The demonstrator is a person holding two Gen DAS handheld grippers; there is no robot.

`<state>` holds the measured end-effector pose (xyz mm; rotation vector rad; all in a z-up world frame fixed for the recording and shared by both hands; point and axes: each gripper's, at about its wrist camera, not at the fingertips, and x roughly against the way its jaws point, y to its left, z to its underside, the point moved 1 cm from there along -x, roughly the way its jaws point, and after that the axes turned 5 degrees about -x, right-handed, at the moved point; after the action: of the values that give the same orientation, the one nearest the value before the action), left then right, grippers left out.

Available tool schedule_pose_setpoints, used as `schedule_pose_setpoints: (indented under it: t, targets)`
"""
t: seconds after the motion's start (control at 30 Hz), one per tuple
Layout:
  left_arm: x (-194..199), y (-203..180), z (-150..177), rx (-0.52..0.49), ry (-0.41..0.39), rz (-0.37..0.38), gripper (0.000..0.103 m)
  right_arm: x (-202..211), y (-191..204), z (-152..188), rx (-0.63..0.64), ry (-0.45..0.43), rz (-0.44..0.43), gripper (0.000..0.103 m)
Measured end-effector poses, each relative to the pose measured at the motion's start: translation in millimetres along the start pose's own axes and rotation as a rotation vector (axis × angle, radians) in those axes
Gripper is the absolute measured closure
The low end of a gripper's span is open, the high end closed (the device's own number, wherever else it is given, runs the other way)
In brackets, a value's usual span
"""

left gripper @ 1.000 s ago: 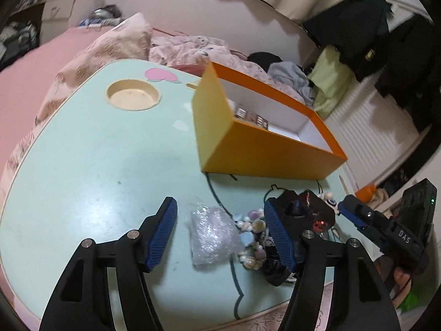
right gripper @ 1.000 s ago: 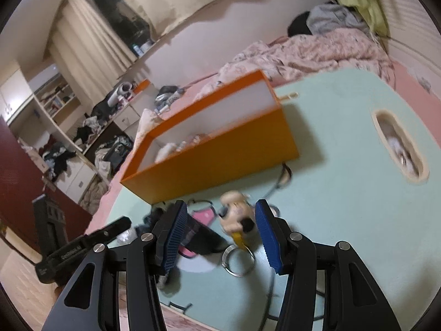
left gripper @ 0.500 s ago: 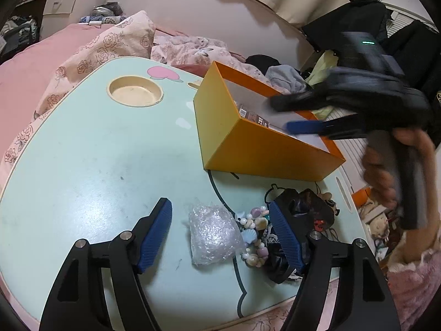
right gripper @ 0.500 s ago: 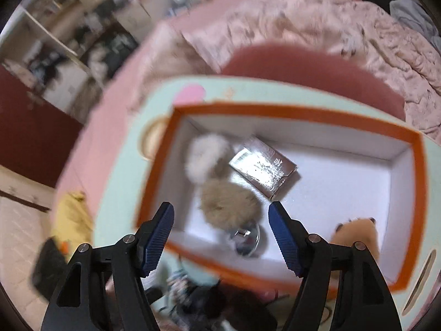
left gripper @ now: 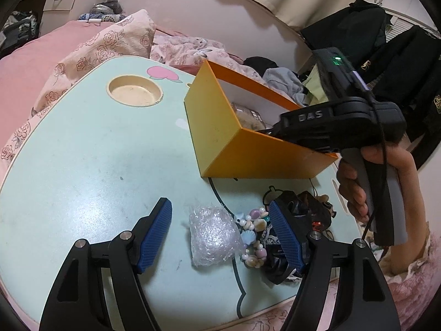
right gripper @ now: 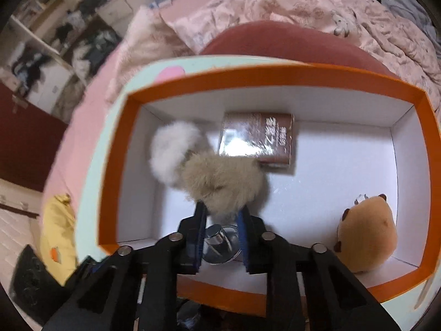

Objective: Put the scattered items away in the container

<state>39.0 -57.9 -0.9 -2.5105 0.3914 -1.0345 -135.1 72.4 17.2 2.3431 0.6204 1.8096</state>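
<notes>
An orange box [left gripper: 261, 151] stands on the pale green table [left gripper: 82, 151]. My left gripper [left gripper: 219, 207] hovers open low over the table, with a bubble-wrap packet [left gripper: 212, 234] and a shell-bead bracelet [left gripper: 253, 229] below its gap. A black bundle [left gripper: 303, 209] lies behind its right finger. My right gripper [right gripper: 222, 211] points down into the box [right gripper: 115, 165]; its jaws are closing to a narrow gap and grip nothing. A silver metal piece [right gripper: 217, 237] shows on the floor under the gap. A tan plush toy [right gripper: 366, 226] lies in the box's right corner.
The box also holds a white pompom [right gripper: 173, 149], a beige pompom [right gripper: 223, 179] and a brown wrapped packet [right gripper: 259, 138]. A round cup recess [left gripper: 133, 93] sits at the table's far left. A hand [left gripper: 355, 187] holds the right gripper's handle. Pink bedding surrounds the table.
The right gripper went from the tabletop, with the plush toy between its jaws, to above the box. The toy now lies inside and the jaws have narrowed. The left gripper stayed put.
</notes>
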Motion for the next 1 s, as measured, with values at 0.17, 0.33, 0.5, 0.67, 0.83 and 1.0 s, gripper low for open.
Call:
schedule_pose_setpoints:
  t: [0.17, 0.33, 0.5, 0.67, 0.83, 1.0]
  targets:
    - [0.1, 1.1, -0.8, 0.002, -0.001, 0.002, 0.030, 46.3, -7.6, 11.6, -0.011, -0.133, -0.097, 0.101]
    - [0.1, 1.5, -1.4, 0.001, 0.000, 0.000, 0.030, 78.4, -21.2, 20.6, -0.030, -0.185, -0.131, 0.101]
    - [0.0, 2.0, -2.2, -0.004, 0.002, -0.005, 0.030, 71.5, -21.3, 9.5, -0.053, -0.138, -0.096, 0.079]
    - [-1.3, 1.7, -2.5, -0.001, 0.001, -0.001, 0.030, 36.5, 1.9, -5.3, 0.011, -0.070, -0.014, 0.051]
    - [-0.7, 2.3, -1.9, -0.002, 0.002, 0.000, 0.030, -8.9, 17.7, -21.8, 0.097, 0.012, 0.104, 0.051]
    - [0.6, 1.6, -1.7, 0.000, 0.002, 0.004, 0.030, -19.4, 20.7, -12.4, 0.144, -0.002, 0.183, 0.079]
